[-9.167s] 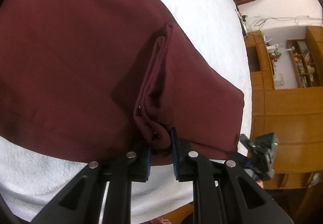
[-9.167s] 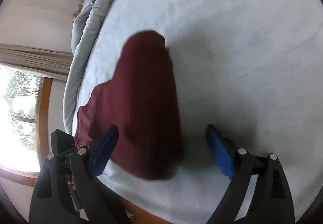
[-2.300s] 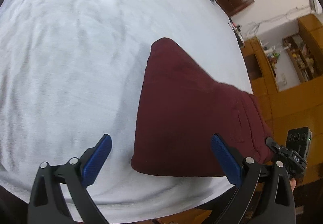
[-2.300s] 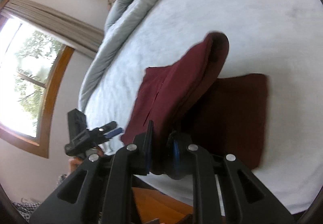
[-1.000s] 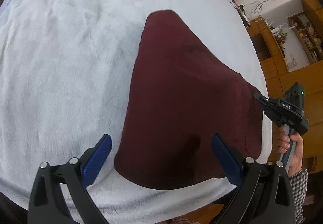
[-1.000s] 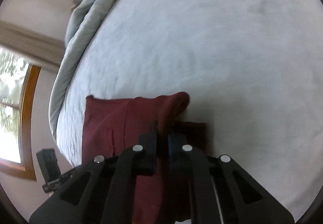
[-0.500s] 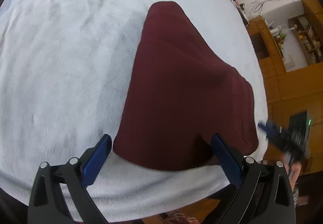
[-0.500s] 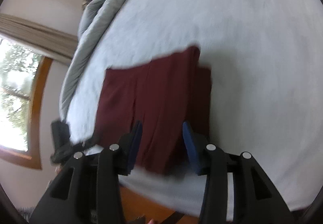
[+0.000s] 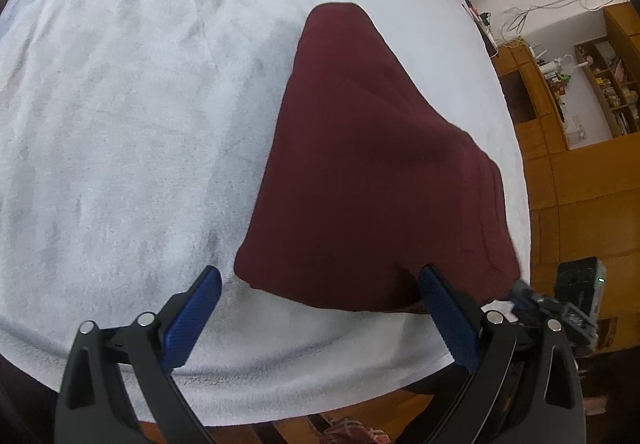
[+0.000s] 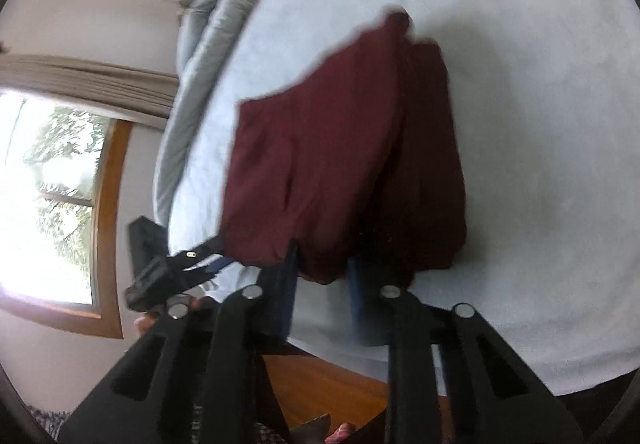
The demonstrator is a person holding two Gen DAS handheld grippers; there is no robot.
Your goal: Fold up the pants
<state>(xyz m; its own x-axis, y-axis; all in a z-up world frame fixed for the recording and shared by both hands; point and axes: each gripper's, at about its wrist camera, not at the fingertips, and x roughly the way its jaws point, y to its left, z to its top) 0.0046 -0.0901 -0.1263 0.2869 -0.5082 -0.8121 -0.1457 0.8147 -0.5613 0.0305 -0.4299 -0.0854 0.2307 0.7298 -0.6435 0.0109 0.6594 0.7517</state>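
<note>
The maroon pants lie folded into a compact stack on the white bed cover, near its front edge. My left gripper is open, its blue pads spread wide just in front of the stack's near edge, empty. In the right wrist view the pants show as layered folds; the picture is blurred by motion. My right gripper is open with a moderate gap, its tips at the near corner of the stack, holding nothing. The left gripper shows at the left there.
A grey quilt is bunched along the far side of the bed. A window with a wooden frame is at the left. Wooden cabinets and shelves stand beyond the bed's right side. The wooden floor is below the bed edge.
My right gripper laid the lifted fold down onto the stack, let go and opened, then pulled back toward the bed edge. My left gripper stayed open and drew back slightly.
</note>
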